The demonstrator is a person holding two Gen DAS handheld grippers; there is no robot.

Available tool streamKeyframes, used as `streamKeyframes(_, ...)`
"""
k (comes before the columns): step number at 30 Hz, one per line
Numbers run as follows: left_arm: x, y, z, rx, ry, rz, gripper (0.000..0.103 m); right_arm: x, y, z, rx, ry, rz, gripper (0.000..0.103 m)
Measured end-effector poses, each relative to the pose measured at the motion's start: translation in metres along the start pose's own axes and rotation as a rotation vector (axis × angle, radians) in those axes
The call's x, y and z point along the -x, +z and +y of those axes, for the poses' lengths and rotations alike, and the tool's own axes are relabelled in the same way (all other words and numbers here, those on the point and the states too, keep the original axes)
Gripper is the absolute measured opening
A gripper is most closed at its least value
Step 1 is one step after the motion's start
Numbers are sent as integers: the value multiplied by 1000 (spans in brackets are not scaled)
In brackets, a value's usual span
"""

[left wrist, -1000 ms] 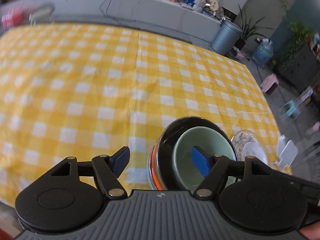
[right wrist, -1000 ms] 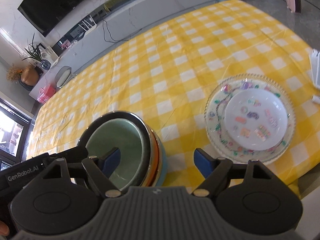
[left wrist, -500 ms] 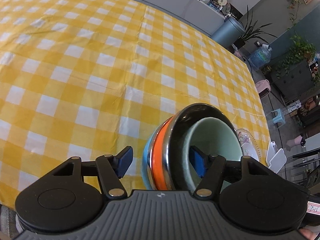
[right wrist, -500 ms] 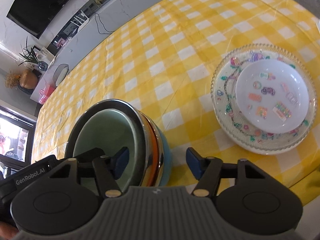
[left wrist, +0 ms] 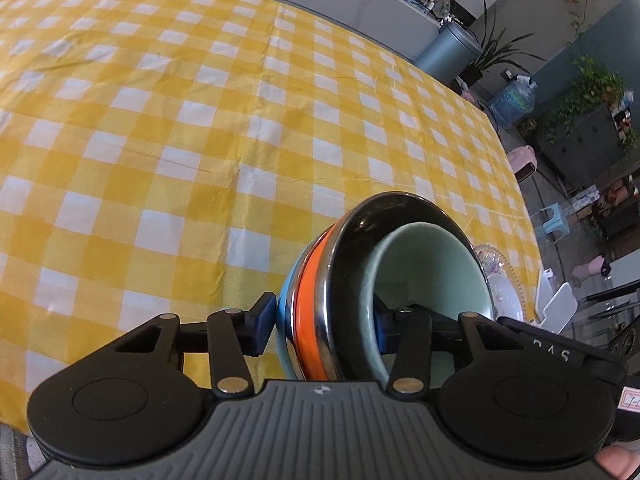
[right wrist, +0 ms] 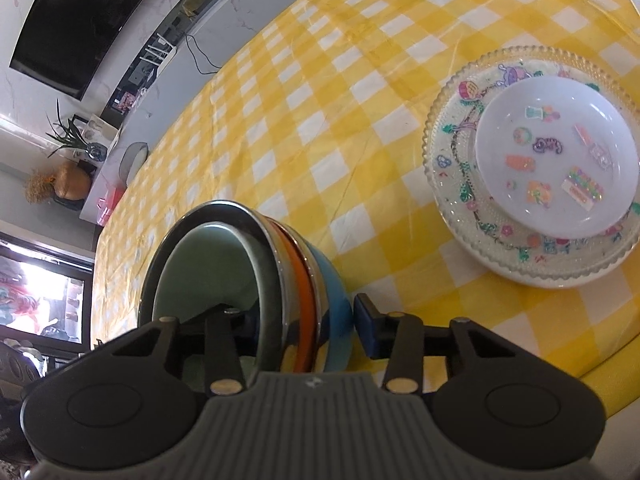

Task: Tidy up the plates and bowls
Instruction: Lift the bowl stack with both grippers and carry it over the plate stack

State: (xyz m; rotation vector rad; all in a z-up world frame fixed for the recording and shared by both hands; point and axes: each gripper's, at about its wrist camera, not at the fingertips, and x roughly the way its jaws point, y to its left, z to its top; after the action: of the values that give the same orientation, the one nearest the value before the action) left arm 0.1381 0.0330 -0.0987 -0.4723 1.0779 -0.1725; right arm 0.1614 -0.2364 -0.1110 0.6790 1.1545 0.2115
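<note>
Both tools closing on nested bowl stack [left wrist: 320, 304] (pale-green ceramic in steel, orange, blue) at near counter [left wrist: 160, 120] edge: left tool [left wrist: 320, 330] and right tool [right wrist: 304, 326] straddle opposite rims, pads abt touching. Risk: uneven squeeze tilts stack, inner bowl slips.

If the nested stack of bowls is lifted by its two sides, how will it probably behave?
The nested stack of bowls is probably heavy for its size: several bowls sit inside each other. The pale green inner bowl looks glazed and the steel rims shiny, so the closing left claw and right claw may slip. Loose bowls could shift if tilted.
</note>
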Motion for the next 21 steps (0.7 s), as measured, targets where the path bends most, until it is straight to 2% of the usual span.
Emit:
streamKeyframes(12, 2, 0, -1, -7, -5, -19, 51, 1, -2, -1, 8, -1, -13, 42)
streamKeyframes(21, 16, 2, -29, -50, -1, -49, 51, 24, 2, -8, 0, 29, -55, 42)
